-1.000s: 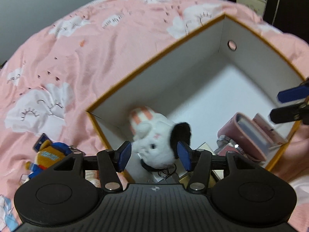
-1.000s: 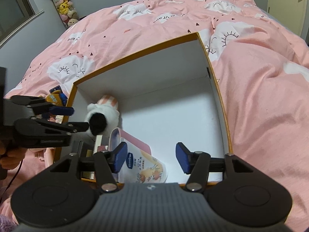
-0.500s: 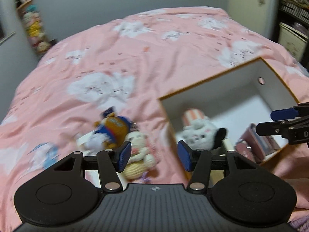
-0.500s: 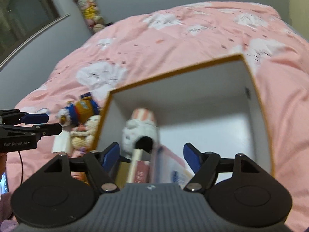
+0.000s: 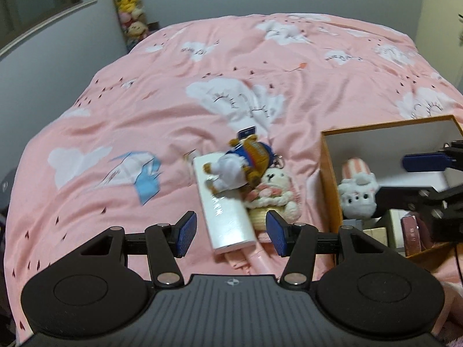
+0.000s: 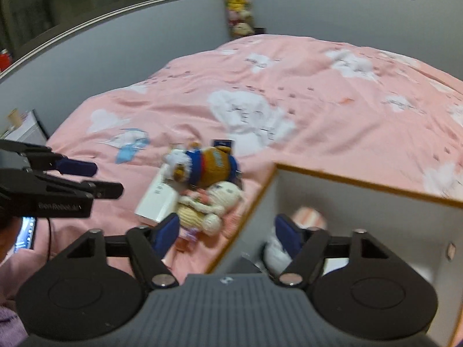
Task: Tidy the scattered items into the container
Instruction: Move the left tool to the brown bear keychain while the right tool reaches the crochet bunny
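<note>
**Risks around the pile of toys beside the box**

Pink bed [image 5: 162, 95] with cloud print, seen from the left wrist: left gripper [image 5: 231, 234] wide open and empty, aimed at the near end of a white box [image 5: 224, 211]. On top of its far half, a brown bear toy [image 5: 243, 167]; touching on the right, a cream knitted toy [image 5: 273, 193]. Just beside, the container [image 5: 328, 173], with a white plush [image 5: 358, 193] and some small boxes inside. Further left, a blue-white packet [image 5: 136, 173], well apart. Probable risk: lifting the white box would tip the bear off. Glossy wrap, so possibly slippery between the pads.

Same bed from the right wrist, rather blurred: right gripper [image 6: 227, 234] also wide open, holding nothing, directly above the container's left wall [image 6: 254, 199], one finger on each side. Left gripper [image 6: 79, 176] visible at the far left. Possible trouble: descending here would strike the wall edge and push the container. Both grippers going to the same pile could collide. Soft bedding gives under pressure, so a grasp may sink or catch fabric.
</note>
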`<state>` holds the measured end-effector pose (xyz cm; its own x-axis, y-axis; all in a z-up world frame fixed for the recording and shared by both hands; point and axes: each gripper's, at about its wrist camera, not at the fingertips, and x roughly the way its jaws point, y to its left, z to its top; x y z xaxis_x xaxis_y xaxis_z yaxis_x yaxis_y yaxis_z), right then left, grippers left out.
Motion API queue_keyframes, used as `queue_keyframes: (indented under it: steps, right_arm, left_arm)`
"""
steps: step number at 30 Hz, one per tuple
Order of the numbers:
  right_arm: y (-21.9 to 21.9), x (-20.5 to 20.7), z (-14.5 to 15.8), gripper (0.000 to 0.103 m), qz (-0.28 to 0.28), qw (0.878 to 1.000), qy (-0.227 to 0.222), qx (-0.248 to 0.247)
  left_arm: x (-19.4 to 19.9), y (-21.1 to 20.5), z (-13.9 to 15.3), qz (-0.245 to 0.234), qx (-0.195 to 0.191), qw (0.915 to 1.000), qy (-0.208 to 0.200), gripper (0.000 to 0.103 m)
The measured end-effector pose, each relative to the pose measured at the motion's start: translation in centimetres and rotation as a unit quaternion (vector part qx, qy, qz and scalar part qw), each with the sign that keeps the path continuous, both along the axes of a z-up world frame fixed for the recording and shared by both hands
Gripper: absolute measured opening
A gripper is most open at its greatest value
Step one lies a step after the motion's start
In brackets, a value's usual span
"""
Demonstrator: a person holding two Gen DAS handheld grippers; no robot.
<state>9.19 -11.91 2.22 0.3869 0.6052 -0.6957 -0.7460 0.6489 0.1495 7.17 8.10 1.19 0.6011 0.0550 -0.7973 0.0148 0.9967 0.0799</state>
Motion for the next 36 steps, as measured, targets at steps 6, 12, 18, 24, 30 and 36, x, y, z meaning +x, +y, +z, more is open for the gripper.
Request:
queue_keyframes:
  steps: [6,12,18,24,30,36]
  right_arm:
    - [4.0,1.4,-1.8,0.063,0.026,0.999,0.044,0.014]
    - [6.3,2.6,-3.4,0.064,0.012,0.998,0.06,0.0]
    - [8.0,4.1,-5.1,0.065,0.021,0.996,0.083,-0.014]
    - [9.4,5.9,-7.3,0.071,0.01,0.99,0.141,-0.03]
    - [10.4,6.5,-8.4,0.071,0.016,0.99,0.133,-0.055]
    - [11.4,7.0,-9.1,0.071,0.028,0.988,0.135,-0.074]
  left_arm:
    - [0.3,1.3,-0.6,-0.006,-0.001,1.0,-0.002,0.062]
    - [1.4,0.9,-1.2,-0.059,0.017,0.998,-0.01,0.062]
    - [3.7,1.1,-1.6,-0.119,0.034,0.9923,-0.007,0.062]
    - [6.0,0.8,-3.0,-0.189,0.063,0.9797,0.02,0.065]
    - [8.6,1.0,-3.5,-0.23,0.065,0.9701,0.041,0.067]
    - [12.3,1.7,-3.1,-0.235,0.023,0.9683,0.081,0.068]
